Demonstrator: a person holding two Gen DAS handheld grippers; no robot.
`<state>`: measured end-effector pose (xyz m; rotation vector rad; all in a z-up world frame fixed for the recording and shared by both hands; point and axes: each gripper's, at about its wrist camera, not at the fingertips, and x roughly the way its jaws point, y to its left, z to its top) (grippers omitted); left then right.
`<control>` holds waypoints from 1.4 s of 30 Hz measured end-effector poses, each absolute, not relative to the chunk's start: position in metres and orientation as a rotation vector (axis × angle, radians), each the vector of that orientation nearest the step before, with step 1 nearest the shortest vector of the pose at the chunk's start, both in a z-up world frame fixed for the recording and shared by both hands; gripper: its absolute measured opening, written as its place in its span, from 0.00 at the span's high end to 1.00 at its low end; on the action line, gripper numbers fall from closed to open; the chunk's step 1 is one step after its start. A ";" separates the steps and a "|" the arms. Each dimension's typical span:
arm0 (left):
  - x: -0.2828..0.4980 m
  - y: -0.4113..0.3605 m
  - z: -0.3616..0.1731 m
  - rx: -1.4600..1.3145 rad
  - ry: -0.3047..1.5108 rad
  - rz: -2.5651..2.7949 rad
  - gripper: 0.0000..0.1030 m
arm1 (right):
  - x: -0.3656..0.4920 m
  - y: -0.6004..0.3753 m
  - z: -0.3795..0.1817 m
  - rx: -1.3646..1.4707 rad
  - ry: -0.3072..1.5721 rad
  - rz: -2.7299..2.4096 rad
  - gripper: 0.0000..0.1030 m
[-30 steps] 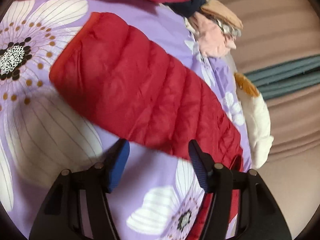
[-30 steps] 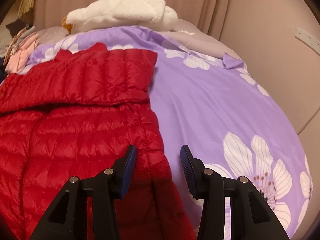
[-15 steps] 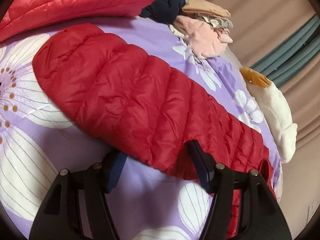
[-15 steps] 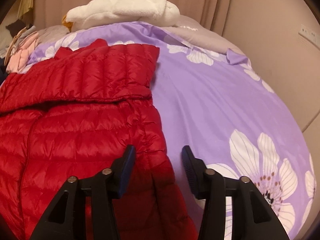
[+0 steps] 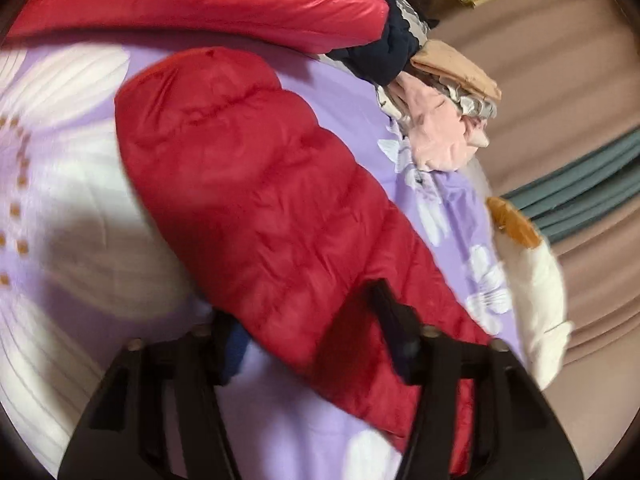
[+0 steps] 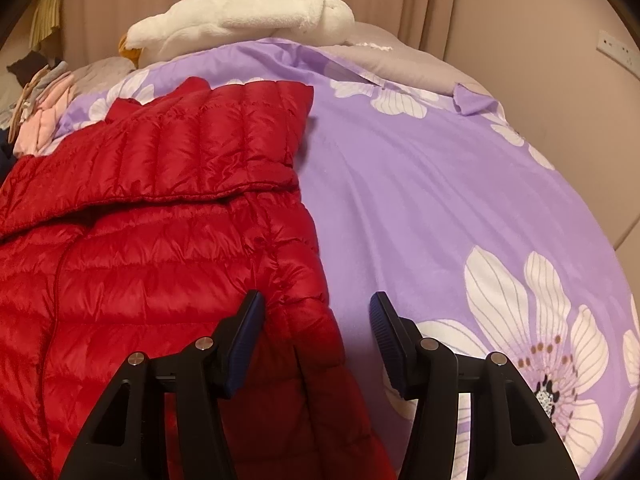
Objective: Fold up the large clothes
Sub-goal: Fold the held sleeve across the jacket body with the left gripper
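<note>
Nearest you, your left hand-held gripper [image 5: 308,320] has just been closing and pinches the sleeve [image 5: 256,200] of the red jacket [image 6: 160,248], while your right hand-held gripper [image 6: 316,332] has its jaws spread, just opened wider, astride the jacket's side edge and gripping nothing. The jacket lies flat on the purple bedspread [image 6: 420,200]. Beyond it sits a clothes pile [image 5: 436,120]; that slick padding could slip from the 2 pads, or a wide swing could drag the pile.

red puffer jacket [image 6: 160,240] | quilted, flat on bed | sleeve [image 5: 260,208] stretched out diag.
</note>
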<state>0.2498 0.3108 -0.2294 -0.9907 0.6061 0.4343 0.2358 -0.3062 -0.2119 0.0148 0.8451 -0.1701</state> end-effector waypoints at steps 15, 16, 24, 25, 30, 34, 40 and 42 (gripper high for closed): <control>0.284 0.163 -0.163 -0.195 0.566 0.502 0.88 | 0.238 -0.309 -0.213 0.024 0.855 -0.153 0.46; 0.283 0.141 -0.157 -0.136 0.542 0.475 0.88 | 0.238 -0.311 -0.213 0.037 0.855 -0.148 0.46; 0.282 -0.051 -0.156 0.153 0.542 0.065 0.87 | 0.236 -0.326 -0.203 0.119 0.825 -0.143 0.46; 0.282 -0.072 -0.165 0.160 0.574 0.025 0.87 | 0.235 -0.330 -0.202 0.144 0.827 -0.145 0.46; 0.272 -0.121 -0.201 0.300 0.662 -0.027 0.83 | 0.230 -0.336 -0.198 0.174 0.810 -0.130 0.46; 0.263 -0.117 -0.194 0.315 0.656 -0.008 0.71 | 0.227 -0.338 -0.198 0.199 0.807 -0.123 0.46; 0.238 -0.112 -0.173 0.293 0.646 0.025 0.36 | 0.224 -0.339 -0.186 0.252 0.774 -0.110 0.46; 0.227 -0.113 -0.167 0.345 0.616 0.027 0.35 | 0.222 -0.333 -0.177 0.266 0.744 -0.065 0.45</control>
